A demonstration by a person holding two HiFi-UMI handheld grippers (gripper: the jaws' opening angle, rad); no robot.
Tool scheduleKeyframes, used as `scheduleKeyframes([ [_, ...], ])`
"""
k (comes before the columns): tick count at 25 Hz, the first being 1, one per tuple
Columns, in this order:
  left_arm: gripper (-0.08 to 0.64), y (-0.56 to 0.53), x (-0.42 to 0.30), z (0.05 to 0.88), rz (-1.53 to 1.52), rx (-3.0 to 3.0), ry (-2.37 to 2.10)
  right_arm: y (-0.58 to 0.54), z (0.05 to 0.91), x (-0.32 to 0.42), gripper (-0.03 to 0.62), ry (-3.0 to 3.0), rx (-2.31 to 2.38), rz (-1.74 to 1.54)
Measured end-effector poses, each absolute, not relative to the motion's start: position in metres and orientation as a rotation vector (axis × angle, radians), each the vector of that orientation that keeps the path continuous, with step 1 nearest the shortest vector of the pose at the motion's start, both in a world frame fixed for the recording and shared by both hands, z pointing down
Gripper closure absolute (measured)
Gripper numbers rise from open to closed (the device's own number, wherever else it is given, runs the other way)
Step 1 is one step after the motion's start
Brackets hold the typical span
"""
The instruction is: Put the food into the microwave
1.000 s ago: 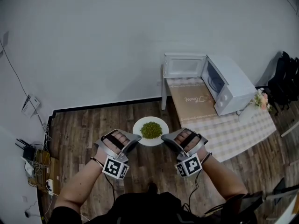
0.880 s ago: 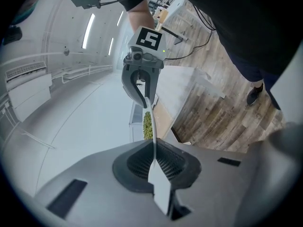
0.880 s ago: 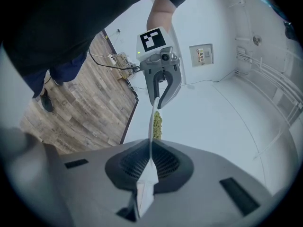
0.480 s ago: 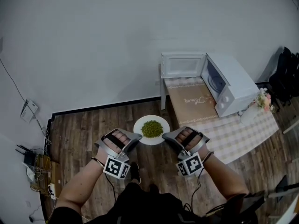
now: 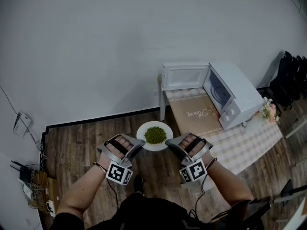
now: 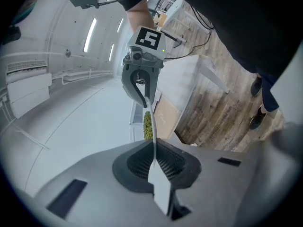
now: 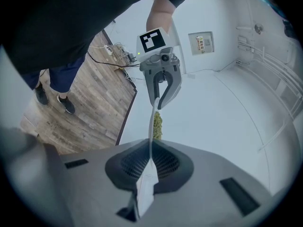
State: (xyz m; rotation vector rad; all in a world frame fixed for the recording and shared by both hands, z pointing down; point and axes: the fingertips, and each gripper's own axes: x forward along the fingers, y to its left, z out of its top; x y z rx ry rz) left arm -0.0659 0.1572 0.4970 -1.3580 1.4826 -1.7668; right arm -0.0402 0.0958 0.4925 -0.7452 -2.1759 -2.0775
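Jaws of the left gripper [image 5: 138,145] are clamped on the left rim of a round white plate [image 5: 145,129] heaped with green peas [image 5: 155,134], and the right gripper [image 5: 169,142] pinches the opposite rim the same way. The plate hangs between them, left of the open white microwave [image 5: 230,97] and well apart from it.

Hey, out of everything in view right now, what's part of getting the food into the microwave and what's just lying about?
For the job: plate, the green food on it, left gripper and right gripper shut on its rim, open microwave, table under it.
Lying about: flowers on the table, cables on the floor at the wall.
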Motion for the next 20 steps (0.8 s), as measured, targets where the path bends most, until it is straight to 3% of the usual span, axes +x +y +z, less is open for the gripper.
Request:
scheduleKeyframes([
  [20, 0.538, 0.127, -0.193, 0.494, -1.632, -1.415, 1.356, 0.071, 0.489, -0.159, 0.572, -2.109, -0.544, -2.023],
])
